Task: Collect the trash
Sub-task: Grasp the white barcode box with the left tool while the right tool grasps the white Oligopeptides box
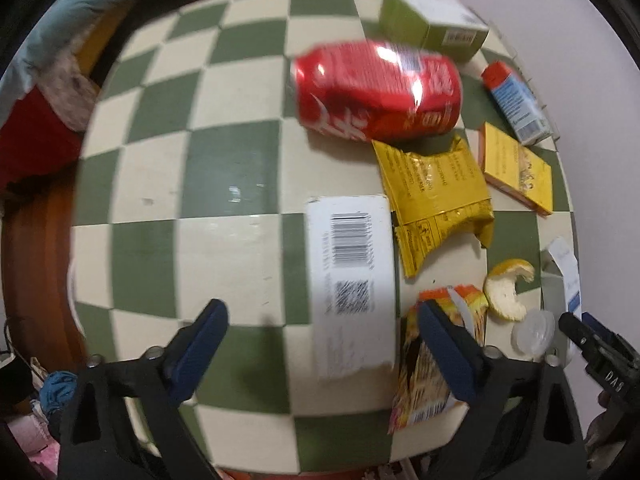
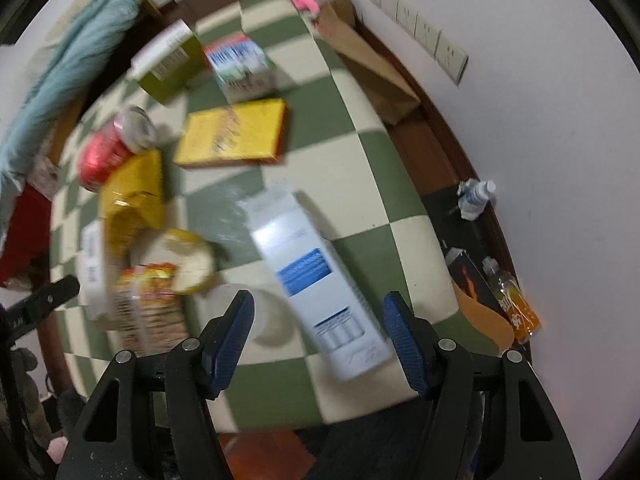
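Observation:
Trash lies on a green and cream checkered table (image 1: pixel 224 184). In the left wrist view my left gripper (image 1: pixel 324 344) is open above a white barcode box (image 1: pixel 352 280), which lies between its fingers; an orange snack wrapper (image 1: pixel 432 364) lies under the right finger. A red cola can (image 1: pixel 376 92), a yellow foil bag (image 1: pixel 436 196) and an orange peel (image 1: pixel 506 292) lie beyond. In the right wrist view my right gripper (image 2: pixel 320 340) is open above a white and blue carton (image 2: pixel 316 280). The can (image 2: pixel 106 152) and a yellow box (image 2: pixel 234 134) lie farther off.
A green box (image 1: pixel 432 20), a small milk carton (image 1: pixel 516 100), a yellow box (image 1: pixel 516 168) and a clear lid (image 1: pixel 534 332) lie at the table's right. A brown paper bag (image 2: pixel 360 52), bottles (image 2: pixel 514 304) and a wall with sockets (image 2: pixel 424 32) are beside the table.

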